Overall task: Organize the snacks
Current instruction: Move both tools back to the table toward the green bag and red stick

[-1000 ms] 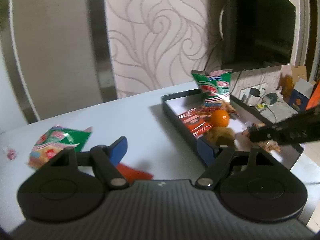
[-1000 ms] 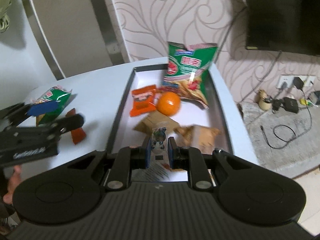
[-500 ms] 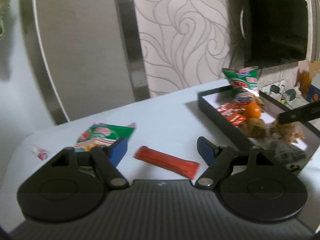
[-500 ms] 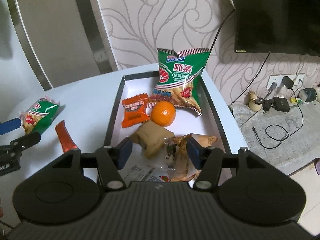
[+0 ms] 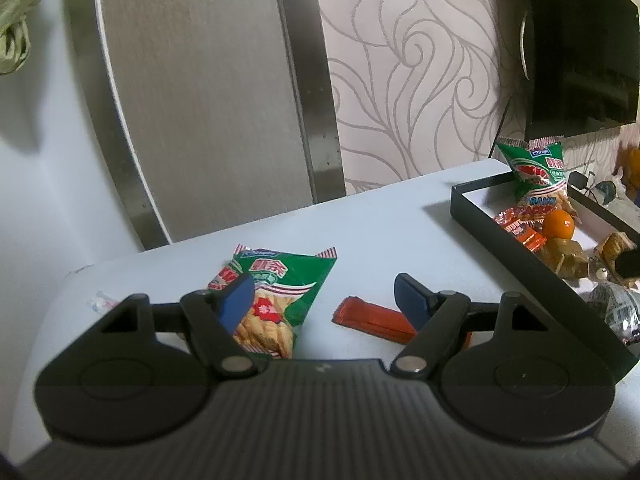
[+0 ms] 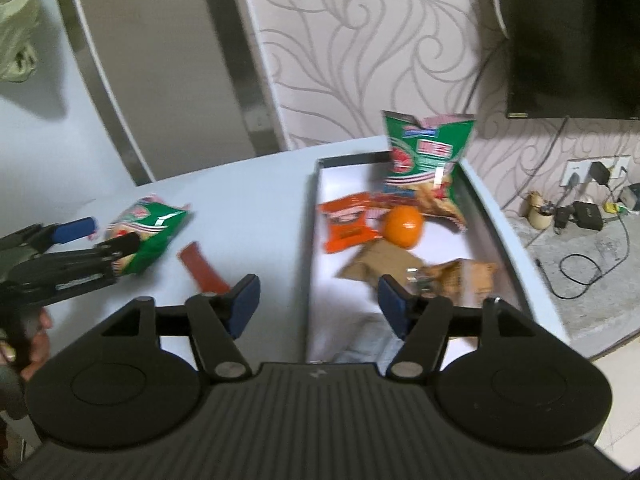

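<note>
Tray (image 6: 310,240) mostly filled; chip bag (image 5: 276,296) and red bar (image 5: 372,318) left at 9 o'clock, both grippers apart, empty.

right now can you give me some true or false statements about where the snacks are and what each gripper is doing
1. The orange lies inside the tray. True.
2. The left gripper is shut on the red stick pack. False: it is open and holds nothing.
3. A green chip bag lies on the table, outside the tray. True.
4. The right gripper holds a snack. False: it is open and empty.
5. The red stick pack is in the tray. False: it lies on the table beside the green chip bag.
</note>
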The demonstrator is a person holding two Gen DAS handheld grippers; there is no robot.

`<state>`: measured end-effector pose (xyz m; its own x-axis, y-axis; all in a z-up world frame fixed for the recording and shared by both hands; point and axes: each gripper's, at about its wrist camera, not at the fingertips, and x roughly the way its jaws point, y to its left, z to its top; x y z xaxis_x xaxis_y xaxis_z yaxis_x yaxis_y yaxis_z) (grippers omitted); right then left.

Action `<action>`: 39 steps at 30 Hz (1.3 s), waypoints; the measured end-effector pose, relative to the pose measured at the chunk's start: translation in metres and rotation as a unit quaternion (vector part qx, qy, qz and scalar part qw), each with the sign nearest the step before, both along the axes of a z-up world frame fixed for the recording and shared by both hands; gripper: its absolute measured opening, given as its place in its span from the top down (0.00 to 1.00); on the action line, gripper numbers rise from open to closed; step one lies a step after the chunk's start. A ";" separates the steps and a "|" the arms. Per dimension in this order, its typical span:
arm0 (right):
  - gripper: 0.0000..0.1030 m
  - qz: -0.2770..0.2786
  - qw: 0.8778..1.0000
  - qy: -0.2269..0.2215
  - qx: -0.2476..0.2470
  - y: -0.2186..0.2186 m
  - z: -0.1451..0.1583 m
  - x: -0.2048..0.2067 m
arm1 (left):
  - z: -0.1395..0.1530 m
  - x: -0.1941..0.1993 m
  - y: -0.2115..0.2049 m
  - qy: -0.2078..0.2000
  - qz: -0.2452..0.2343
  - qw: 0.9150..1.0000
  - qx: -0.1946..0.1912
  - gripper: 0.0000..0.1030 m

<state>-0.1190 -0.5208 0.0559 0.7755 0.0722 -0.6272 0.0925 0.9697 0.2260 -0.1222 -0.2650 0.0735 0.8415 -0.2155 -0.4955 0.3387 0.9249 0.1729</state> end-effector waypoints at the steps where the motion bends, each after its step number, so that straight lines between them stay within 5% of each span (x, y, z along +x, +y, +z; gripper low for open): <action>1: 0.28 0.007 1.000 -0.001 0.001 0.006 0.001 0.000 | 0.001 0.001 0.001 0.000 0.001 1.000 -0.001 0.24; 12: 0.24 0.093 0.996 0.013 0.000 0.091 -0.002 -0.008 | 0.012 0.027 0.024 0.004 0.012 1.000 -0.013 0.17; 31: 0.23 0.009 0.999 0.035 0.016 0.095 -0.008 -0.053 | -0.017 0.097 0.055 0.065 0.027 0.997 -0.023 0.17; 39: 0.23 -0.012 0.999 0.045 0.017 0.092 -0.010 -0.060 | -0.022 0.099 0.049 0.061 -0.016 0.998 -0.027 0.17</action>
<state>-0.1791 -0.4286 0.0462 0.7181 0.0765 -0.6917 0.1365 0.9591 0.2478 -0.0232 -0.2158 0.0517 0.7682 -0.2708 -0.5801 0.3835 0.9202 0.0783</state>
